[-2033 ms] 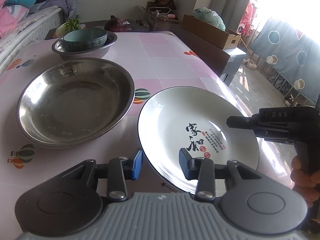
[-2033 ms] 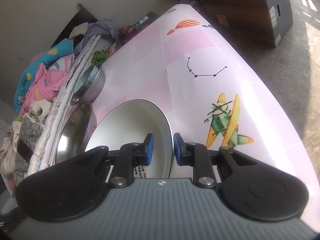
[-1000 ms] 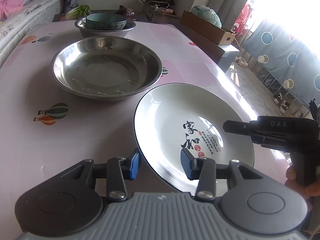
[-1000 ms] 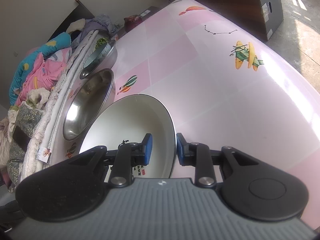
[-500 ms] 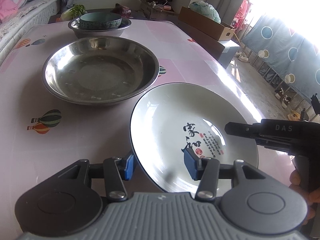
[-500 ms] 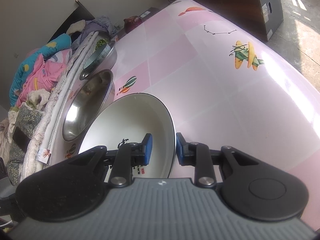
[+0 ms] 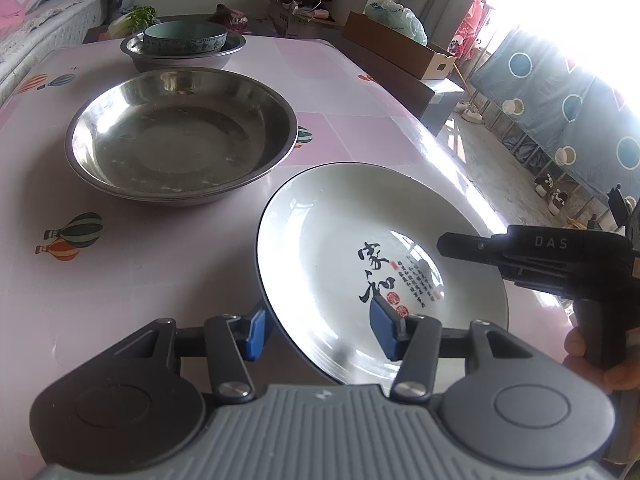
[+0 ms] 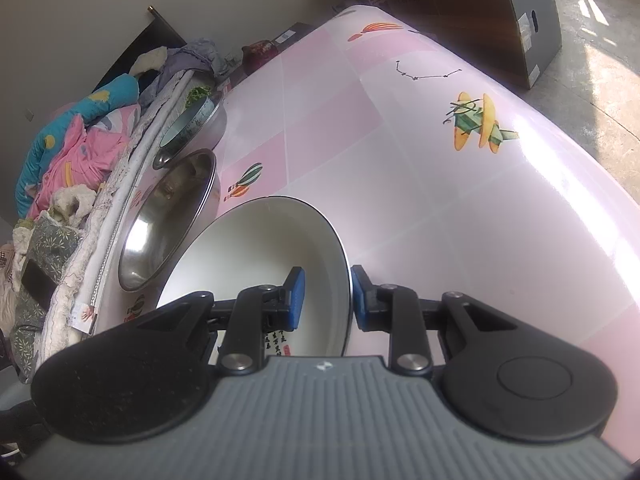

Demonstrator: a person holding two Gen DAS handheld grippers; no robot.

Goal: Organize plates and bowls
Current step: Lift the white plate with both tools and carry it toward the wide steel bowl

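A white plate with black calligraphy and a dark rim is held off the pink table. My right gripper is shut on the plate's right rim; it shows in the left wrist view too. My left gripper is open, with its blue pads on either side of the plate's near rim, not clamped. A large steel basin lies behind the plate. Further back a teal bowl sits inside a smaller steel basin.
The pink table has balloon and plane prints. A bed with piled clothes runs along its left side. Cardboard boxes stand beyond the far right corner, and the floor drops away on the right.
The left gripper's jaws have widened around the plate's near rim. The plate has shifted a little to the right, still held by the right gripper.
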